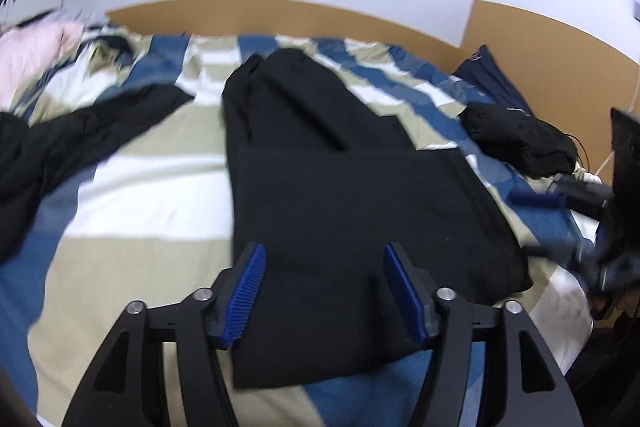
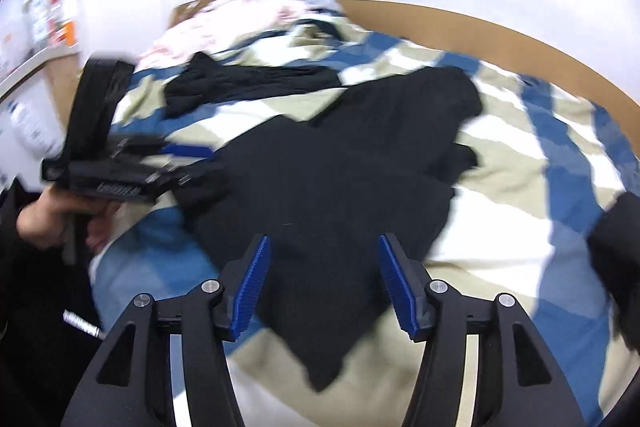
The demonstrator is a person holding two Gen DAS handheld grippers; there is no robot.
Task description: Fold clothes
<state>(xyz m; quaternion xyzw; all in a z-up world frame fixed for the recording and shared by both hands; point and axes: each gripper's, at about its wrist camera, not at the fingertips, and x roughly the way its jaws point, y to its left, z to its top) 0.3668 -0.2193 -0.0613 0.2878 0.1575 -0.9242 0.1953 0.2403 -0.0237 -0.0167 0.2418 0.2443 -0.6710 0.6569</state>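
A black garment lies partly folded on the striped bedspread, its near edge under my left gripper, which hovers open with nothing between its blue pads. The right wrist view shows the same black garment from the other side, with my right gripper open just above its near corner. The other gripper, held by a hand, sits at the garment's left edge there. In the left wrist view, the right gripper appears blurred at the far right.
A second black garment lies spread at the left of the bed, and a rolled black piece with a navy one at the right. Pink bedding is heaped at the far left. A wooden headboard runs along the wall.
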